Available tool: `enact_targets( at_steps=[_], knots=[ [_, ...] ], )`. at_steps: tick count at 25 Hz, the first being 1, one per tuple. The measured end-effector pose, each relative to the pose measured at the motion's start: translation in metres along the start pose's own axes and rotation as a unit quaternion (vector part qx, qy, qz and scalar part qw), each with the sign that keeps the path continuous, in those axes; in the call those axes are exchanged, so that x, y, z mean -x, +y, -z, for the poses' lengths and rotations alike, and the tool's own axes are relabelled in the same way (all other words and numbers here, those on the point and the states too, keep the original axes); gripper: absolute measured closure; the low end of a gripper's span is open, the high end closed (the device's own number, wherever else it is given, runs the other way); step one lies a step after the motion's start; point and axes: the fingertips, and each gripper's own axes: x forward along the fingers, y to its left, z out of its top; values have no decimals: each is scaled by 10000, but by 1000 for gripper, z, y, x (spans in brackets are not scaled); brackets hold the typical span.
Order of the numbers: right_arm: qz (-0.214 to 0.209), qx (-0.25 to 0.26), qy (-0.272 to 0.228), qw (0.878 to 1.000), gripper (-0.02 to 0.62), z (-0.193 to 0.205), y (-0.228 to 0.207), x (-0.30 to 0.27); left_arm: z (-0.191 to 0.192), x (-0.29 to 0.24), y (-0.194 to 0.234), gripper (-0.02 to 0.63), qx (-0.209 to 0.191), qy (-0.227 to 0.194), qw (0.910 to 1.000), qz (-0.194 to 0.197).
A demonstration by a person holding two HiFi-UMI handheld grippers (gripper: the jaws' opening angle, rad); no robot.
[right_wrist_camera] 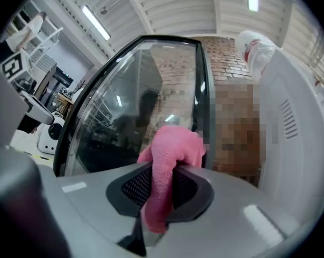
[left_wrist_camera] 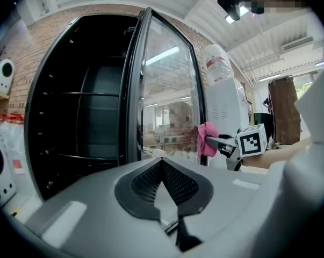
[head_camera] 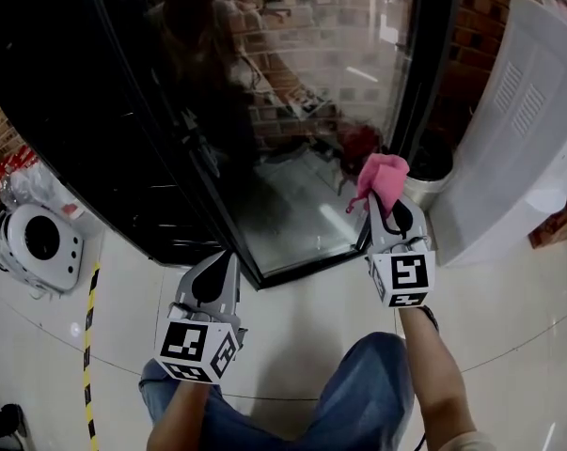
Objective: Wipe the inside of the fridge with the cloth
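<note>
Closest in, holds the left gripper low over the tiled floor, jaws pressed together on nothing. Beside it and a little further forward, grips the pink cloth in the right gripper. Jaws clamped on its middle, a bunched end poking out ahead, a tail hanging back between the pads. Just beyond both, faces the glass door of the fridge, swung open, with the cloth in the air near its right-hand edge and touching nothing. Left of the door, looks into the dark inside with its wire shelves. Further right, stands next to a white water dispenser by the brick wall.

Not yet wiping, by the look of it. Probably best to carry the cloth leftward past the door and into the opening. Lead with the bunched end so that fabric, not jaw tips, meets the walls and shelves. Press lightly and sweep along each shelf, not across the wires, where the loose tail could snag. Perhaps steady the door with the closed left gripper so it does not swing into the working arm.
</note>
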Motion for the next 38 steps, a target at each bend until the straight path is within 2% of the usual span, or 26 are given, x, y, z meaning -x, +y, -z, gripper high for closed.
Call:
enact_targets(
  at_steps=[3,6,8,10,12,14,16,19,23,27,31,38],
  knots=[
    [-33,-19,-57,10000,538,-7,8,3,4,0,4,591,1,-5,10000,-38],
    [-85,-486,-384,9980,538,-32,32,14,15,-2,10,591,28,34,9999,-130],
    [-341,-654,-622,9953,538,-48,71,20,25,-3,13,591,54,106,9998,-182],
    [-804,-457,-826,9923,538,-58,125,20,28,-3,14,591,63,66,9998,-202],
    [-1333,-112,-578,9893,538,-49,178,20,29,-3,12,591,47,-27,9998,-214],
    [-1746,-8,-208,9844,538,-35,219,21,34,-2,11,591,25,-47,9997,-229],
    [-1966,-52,-74,9804,537,-26,247,19,39,-1,12,591,51,-38,9996,-265],
    [-2062,-126,-109,9784,538,-16,267,12,43,1,21,591,240,-86,9991,-351],
    [-2085,-9,-105,9780,538,-1,268,9,44,0,24,591,333,-122,9988,-330],
    [-1983,284,136,9796,538,19,245,12,46,-5,14,591,310,-124,9993,-192],
    [-1864,602,274,9802,538,34,204,11,50,-14,0,591,317,-71,9995,-28],
    [-1461,945,844,9811,538,87,120,20,60,-26,-19,591,297,74,9994,148]
  ],
)
